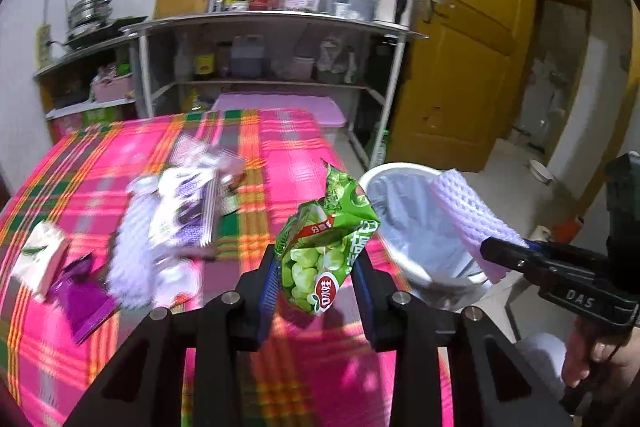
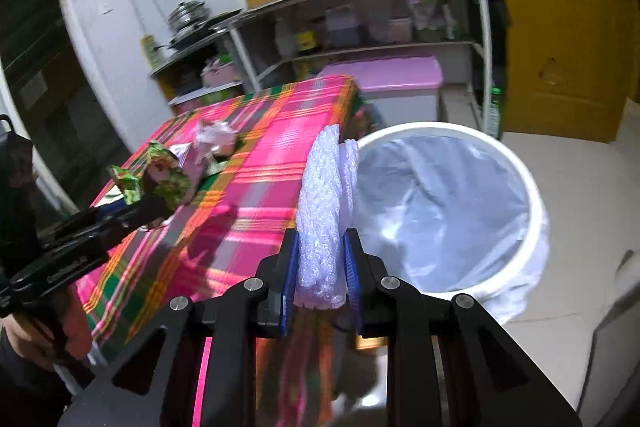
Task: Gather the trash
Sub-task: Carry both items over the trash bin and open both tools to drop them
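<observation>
A: Beside the surface [image 1: 280,143], w/ its pink plaid cloth, a white bin [image 2: 532,203] is seen on the floor. It is lined w/ a clear plastic bag [image 2: 432,187]; nothing else can be made out inside.

B: Grippers?

A: Left gripper [image 1: 318,267] is clamped on a green snack bag [image 1: 328,227], held upright above the surface, near the edge next to the bin. Right gripper [image 2: 322,267] is pinched on a white foam net [image 2: 320,211], folded over and standing up between the blue pads [image 2: 354,267].

B: Where is the net vs. the bin?

A: In the left wrist view the net is seen in front of the bin's mouth, at rim level. In the right wrist view it is lined up w/ the bin's left rim. Whether it's over the opening can't be told.

B: Trash left on the surface?

A: Yes, blurred. A heap of white and purple wrappers [image 1: 188,203] is seen mid-surface, w/ a white-and-green carton [image 1: 40,259] and a purple wrapper [image 1: 86,295] nearer the left edge.

B: Other containers?

A: A lidded pink box [image 2: 392,83] is seen on the floor behind the surface, contents hidden. A metal shelf rack [image 1: 260,27] at the back is loaded w/ bottles, jars, tubs.
</observation>
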A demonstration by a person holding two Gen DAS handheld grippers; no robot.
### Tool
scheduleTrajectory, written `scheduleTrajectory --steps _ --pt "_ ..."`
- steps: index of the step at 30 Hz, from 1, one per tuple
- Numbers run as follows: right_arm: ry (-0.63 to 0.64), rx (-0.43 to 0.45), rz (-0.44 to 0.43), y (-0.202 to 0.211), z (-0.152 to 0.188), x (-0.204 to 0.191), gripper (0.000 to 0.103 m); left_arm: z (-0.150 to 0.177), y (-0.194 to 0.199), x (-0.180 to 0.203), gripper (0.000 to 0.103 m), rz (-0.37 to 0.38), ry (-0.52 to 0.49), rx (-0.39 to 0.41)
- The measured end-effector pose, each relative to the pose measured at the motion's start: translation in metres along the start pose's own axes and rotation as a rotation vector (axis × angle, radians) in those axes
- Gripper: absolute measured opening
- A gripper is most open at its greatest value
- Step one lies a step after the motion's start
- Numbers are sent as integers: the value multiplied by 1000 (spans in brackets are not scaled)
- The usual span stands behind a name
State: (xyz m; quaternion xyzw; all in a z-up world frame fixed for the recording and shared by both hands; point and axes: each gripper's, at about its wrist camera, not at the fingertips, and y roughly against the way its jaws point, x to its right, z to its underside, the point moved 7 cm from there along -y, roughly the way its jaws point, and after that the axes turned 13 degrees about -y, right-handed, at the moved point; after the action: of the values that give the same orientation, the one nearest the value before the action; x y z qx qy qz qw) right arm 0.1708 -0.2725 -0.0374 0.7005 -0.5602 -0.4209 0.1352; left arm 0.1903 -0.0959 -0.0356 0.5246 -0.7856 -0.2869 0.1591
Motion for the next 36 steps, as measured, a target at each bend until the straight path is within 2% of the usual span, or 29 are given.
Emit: scheduleTrajectory --steps 12,22,24,25,27,29,36 --pt "-58 9 78 -15 -23 53 23 -41 -61 64 36 141 -79 -19" --pt "-94 -37 102 -37 -28 79 24 -51 -111 87 36 204 -93 -63" --pt "-93 -46 110 -41 -27 82 26 -49 -118 88 41 208 -89 -80" --pt "-94 -47 114 -43 -27 83 28 -48 -122 87 48 208 -83 -88" --pt "-97 -42 117 -43 -27 85 41 -46 -123 85 51 221 -67 -89" --pt "-102 -33 114 -41 -27 86 50 -46 -125 84 56 223 -57 -91" --pt "-98 1 102 -28 -30 80 50 -47 -115 75 57 220 -20 -65"
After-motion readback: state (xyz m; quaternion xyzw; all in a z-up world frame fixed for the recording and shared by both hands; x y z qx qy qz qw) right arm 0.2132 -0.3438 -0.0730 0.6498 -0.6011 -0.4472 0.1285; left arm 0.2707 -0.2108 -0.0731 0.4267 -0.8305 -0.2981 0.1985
